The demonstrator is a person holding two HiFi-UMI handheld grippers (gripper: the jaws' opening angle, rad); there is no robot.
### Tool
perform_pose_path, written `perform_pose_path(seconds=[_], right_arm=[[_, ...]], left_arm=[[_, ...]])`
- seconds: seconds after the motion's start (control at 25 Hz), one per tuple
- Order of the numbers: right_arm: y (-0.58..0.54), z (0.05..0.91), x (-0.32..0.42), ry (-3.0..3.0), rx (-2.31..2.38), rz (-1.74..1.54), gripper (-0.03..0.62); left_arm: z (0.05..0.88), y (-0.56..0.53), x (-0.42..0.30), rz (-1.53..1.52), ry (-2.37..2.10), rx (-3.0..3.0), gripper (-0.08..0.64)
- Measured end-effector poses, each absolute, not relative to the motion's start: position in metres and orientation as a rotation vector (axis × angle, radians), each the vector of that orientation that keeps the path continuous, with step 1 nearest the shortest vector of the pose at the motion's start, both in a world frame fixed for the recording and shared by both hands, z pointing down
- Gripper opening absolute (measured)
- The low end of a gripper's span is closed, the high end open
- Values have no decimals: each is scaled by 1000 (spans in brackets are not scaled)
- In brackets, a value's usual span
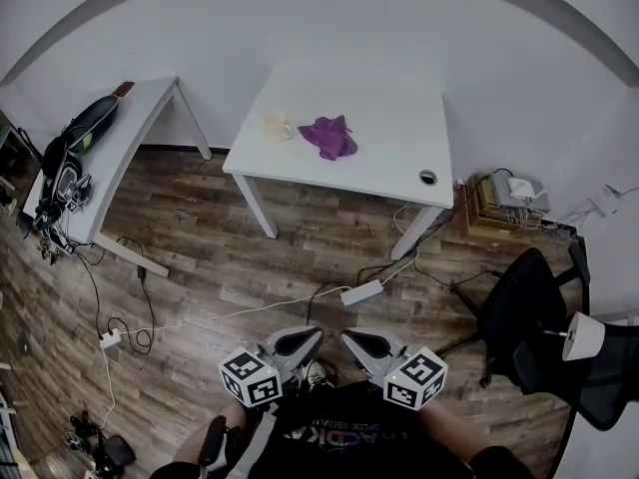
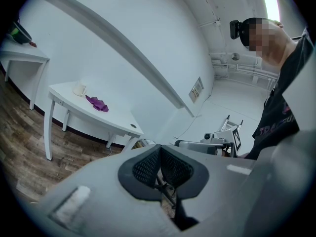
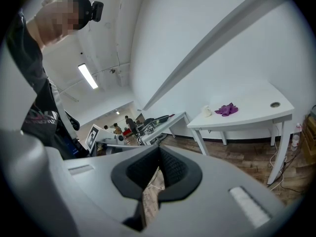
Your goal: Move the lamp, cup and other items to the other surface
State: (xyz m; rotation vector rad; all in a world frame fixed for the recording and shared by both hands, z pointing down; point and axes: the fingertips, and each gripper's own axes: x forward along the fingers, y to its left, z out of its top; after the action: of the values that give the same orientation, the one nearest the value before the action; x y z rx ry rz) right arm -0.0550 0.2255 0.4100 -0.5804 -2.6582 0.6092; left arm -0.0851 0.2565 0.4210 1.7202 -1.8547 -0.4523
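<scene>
A white table (image 1: pixel 399 158) stands ahead with a cream cup (image 1: pixel 277 127), a purple cloth (image 1: pixel 329 136) and a small dark round thing (image 1: pixel 428 177) on it. A lamp with a white shade (image 1: pixel 582 335) shows at the right, by a black office chair (image 1: pixel 524 312). Both grippers are held low near the person's body, far from the table. My left gripper (image 1: pixel 308 334) and right gripper (image 1: pixel 353 336) are both shut with nothing between the pads. In the left gripper view the pads (image 2: pixel 148 167) touch; the cup (image 2: pixel 79 89) and cloth (image 2: pixel 97 103) lie far off. The right gripper view shows closed pads (image 3: pixel 170 167), cup (image 3: pixel 207 111) and cloth (image 3: pixel 226 109).
A second white table (image 1: pixel 135 118) at the left carries black bags and gear. Cables and a power strip (image 1: pixel 361 292) lie on the wooden floor between me and the table. A wooden crate with chargers (image 1: pixel 504 203) sits by the wall at the right.
</scene>
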Motion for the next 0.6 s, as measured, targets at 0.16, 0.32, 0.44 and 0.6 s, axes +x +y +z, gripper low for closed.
perform_pose_path(seconds=[0.16,0.32,0.44,0.6], right_arm=[[226,412,-52,-2654,-588,602,3],[227,411,-53,-2662,-586,610,3],[229,410,-52,-2668,-588,612,3],[231,407,-54,-2678,-591,619,3]], left_arm=[[421,255,-81,-443,-1854,1729,2],[421,256,-84,-436,-1874,1730,3],[420,258,-84,-446,-1874,1728,3],[422,260,-86,-457,-1873,1721,3]])
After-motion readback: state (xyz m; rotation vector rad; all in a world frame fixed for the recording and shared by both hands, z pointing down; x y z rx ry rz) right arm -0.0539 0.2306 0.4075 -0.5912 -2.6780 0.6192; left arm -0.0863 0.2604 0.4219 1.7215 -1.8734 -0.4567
